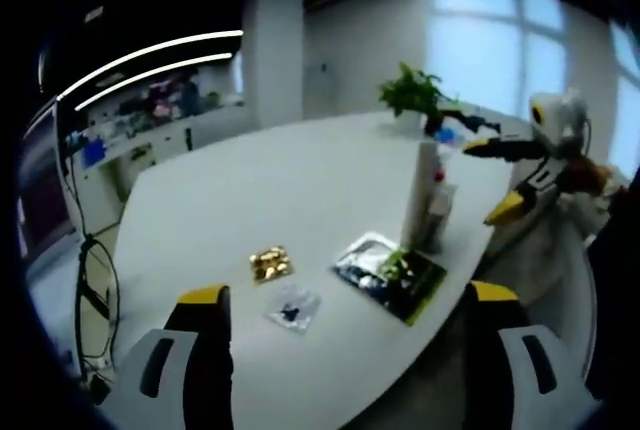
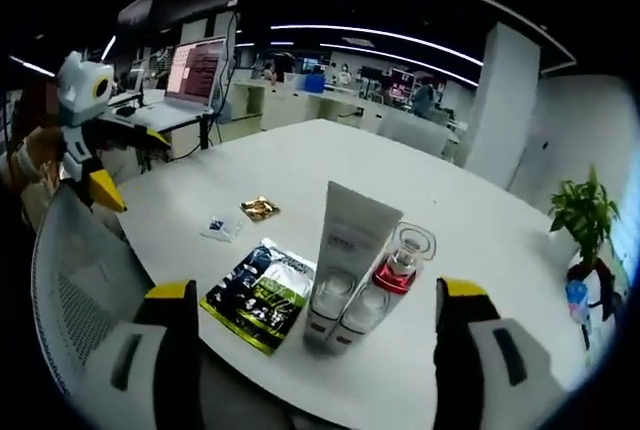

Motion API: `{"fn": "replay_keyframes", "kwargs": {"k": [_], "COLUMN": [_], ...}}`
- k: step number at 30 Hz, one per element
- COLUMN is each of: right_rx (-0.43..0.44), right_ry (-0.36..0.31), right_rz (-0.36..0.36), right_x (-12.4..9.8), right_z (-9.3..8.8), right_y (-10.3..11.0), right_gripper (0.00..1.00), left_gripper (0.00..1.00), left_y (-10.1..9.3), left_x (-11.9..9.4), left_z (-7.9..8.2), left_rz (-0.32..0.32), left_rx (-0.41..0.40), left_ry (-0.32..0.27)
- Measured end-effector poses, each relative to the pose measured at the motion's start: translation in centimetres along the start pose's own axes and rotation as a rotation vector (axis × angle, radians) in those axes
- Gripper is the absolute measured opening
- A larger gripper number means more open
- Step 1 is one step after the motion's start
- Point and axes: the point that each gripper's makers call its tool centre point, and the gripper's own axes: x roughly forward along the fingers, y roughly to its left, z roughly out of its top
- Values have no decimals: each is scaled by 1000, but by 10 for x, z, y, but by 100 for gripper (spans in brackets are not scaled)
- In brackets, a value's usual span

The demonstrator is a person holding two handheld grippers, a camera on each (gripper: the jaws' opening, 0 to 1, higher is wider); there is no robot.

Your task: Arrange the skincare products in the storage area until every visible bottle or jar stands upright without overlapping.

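Left gripper view: left gripper (image 1: 345, 310) has its fingers spread apart, holding nothing, hovering over the white bench (image 1: 300, 180). The tall white tube (image 1: 422, 190) stands upright near the bench edge, by a dark sachet (image 1: 392, 275).

Right gripper view: right gripper (image 2: 315, 300) fingers also apart and empty; the tube (image 2: 345, 260) stands touching a clear red-collared bottle (image 2: 385, 285).

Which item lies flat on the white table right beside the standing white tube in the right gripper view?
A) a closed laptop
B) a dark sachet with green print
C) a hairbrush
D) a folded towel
B: the dark sachet with green print lies flat on the table, just to the view's left of the upright white tube.
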Motion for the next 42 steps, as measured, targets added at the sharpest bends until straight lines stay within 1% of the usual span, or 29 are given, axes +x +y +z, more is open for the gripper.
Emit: {"fn": "replay_keyframes", "kwargs": {"k": [3, 6, 9, 12, 14, 18, 24, 26, 29, 31, 35, 40, 42], "right_rx": [6, 26, 35, 47, 62, 68, 69, 77, 100, 108, 89, 90, 112], "right_ry": [14, 13, 40, 35, 26, 36, 40, 35, 25, 27, 11, 24, 18], "right_rz": [2, 6, -7, -11, -2, -3, -3, -3, -3, -1, -2, 6, 18], "right_x": [0, -1, 2, 2, 3, 4, 4, 2, -1, -2, -2, -4, -5], "right_z": [-5, -9, -18, -18, -16, -20, -26, -27, -29, -31, -33, -37, -39], "right_y": [0, 1, -4, -6, -6, -6, -6, -7, -8, -8, -9, -6, -5], "right_gripper": [99, 99, 99, 99, 99, 99, 99, 99, 99, 99, 99, 99, 99], "left_gripper": [96, 96, 97, 97, 97, 97, 97, 97, 97, 97, 97, 97, 97], "left_y": [2, 2, 4, 5, 4, 5, 7, 7, 11, 12, 15, 17, 18], "left_x": [-2, -4, -5, -5, -5, -3, 2, 5, 8, 9, 13, 19, 22], "left_z": [-4, -8, -12, -14, -18, -20, -30, -37, -40, -40, -40, -42, -43], "left_rz": [11, 13, 24, 28, 28, 35, 40, 27, 40, 38, 39, 30, 25], "left_rx": [-4, 1, -17, -23, -26, -9, 6, 20, 32, 39, 37, 61, 64], "left_ry": [12, 22, 25, 30, 50, 56, 94, 132, 150, 158, 166, 197, 205]}}
